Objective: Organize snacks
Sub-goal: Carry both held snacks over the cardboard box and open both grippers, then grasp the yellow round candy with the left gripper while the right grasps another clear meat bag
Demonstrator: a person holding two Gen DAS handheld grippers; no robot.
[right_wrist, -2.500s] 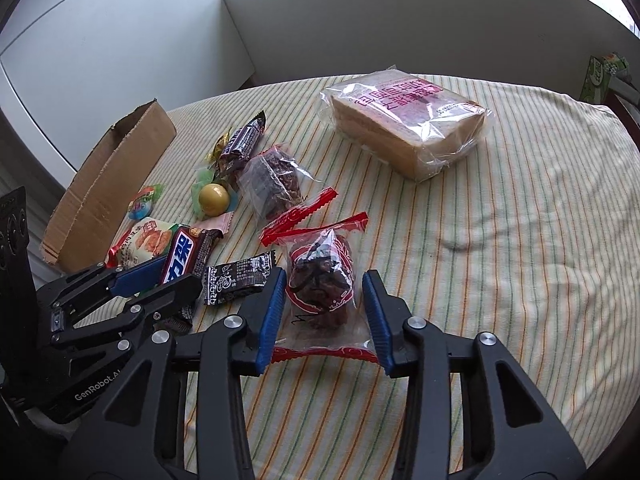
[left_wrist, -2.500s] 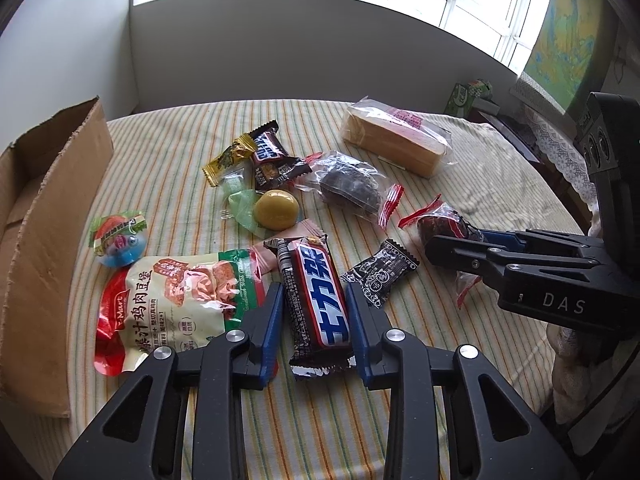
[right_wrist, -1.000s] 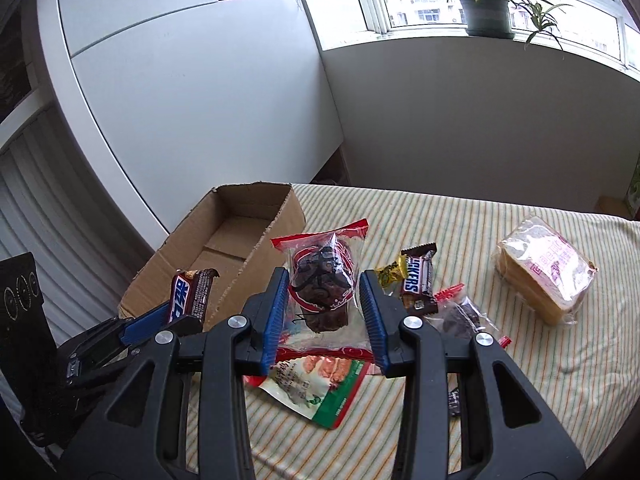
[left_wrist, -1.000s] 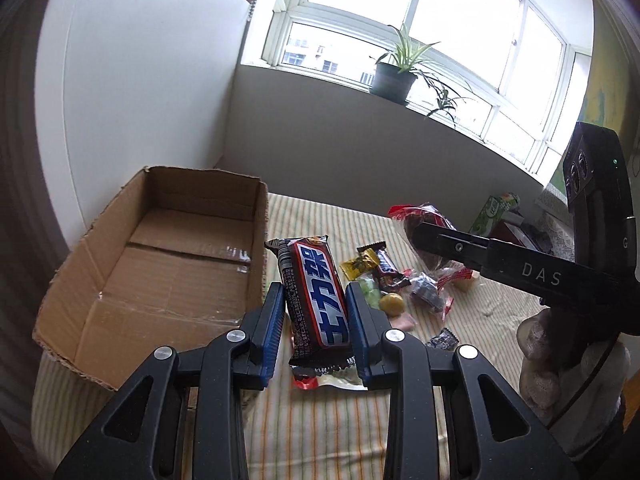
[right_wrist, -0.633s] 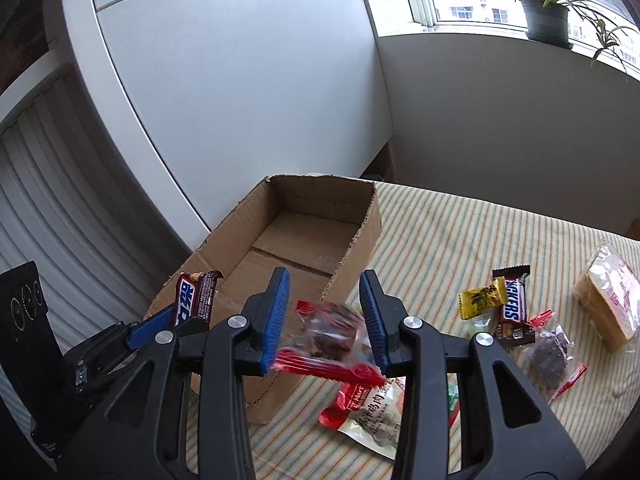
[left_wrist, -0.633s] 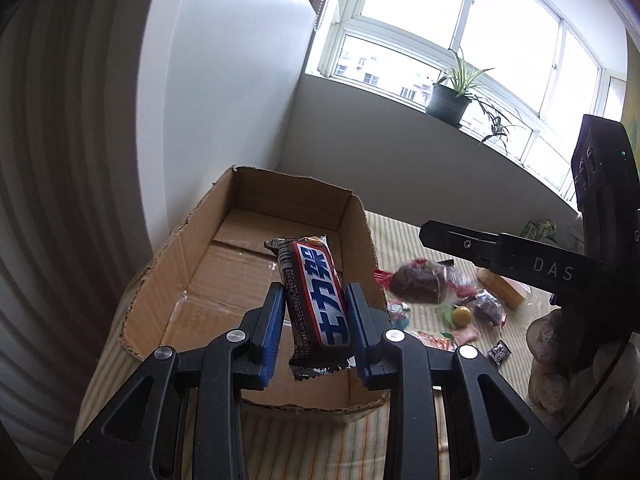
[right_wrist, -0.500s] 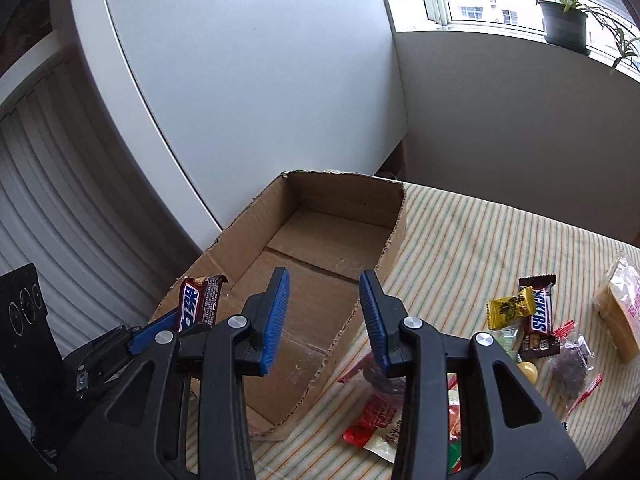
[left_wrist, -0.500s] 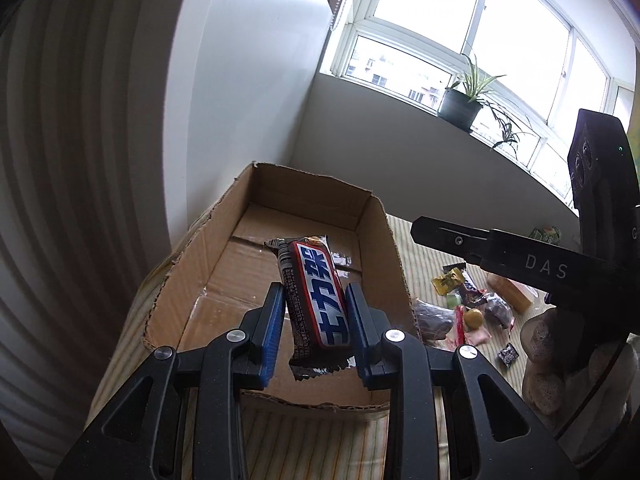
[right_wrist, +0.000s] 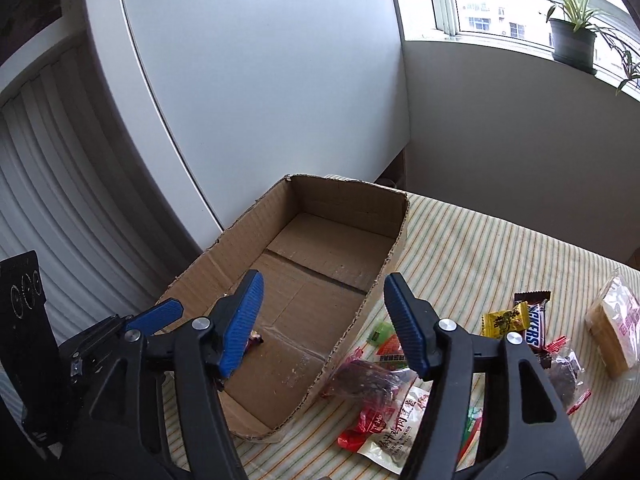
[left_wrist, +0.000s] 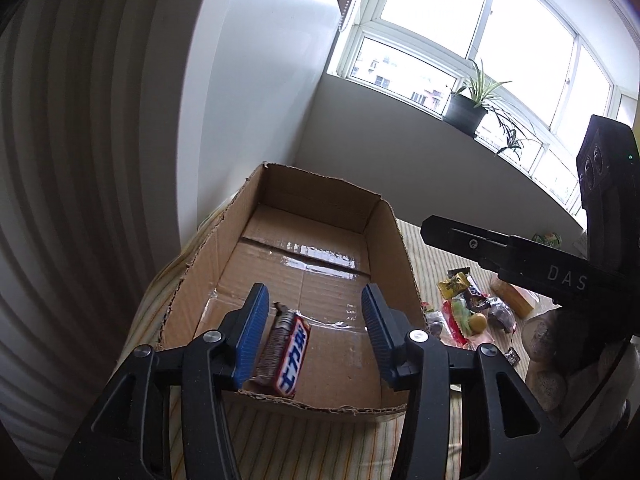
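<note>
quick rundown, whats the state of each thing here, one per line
cardboard box: open-topped, upright on the table
chocolate bar: inside the box, free of the pads
left gripper: jaws opening, gripping nothing
right gripper: jaws opening, empty
dark snack packet: on the table outside the box

Black frames with silver screws, ribbed blue fingers; white "DAS" lettering on one
</note>
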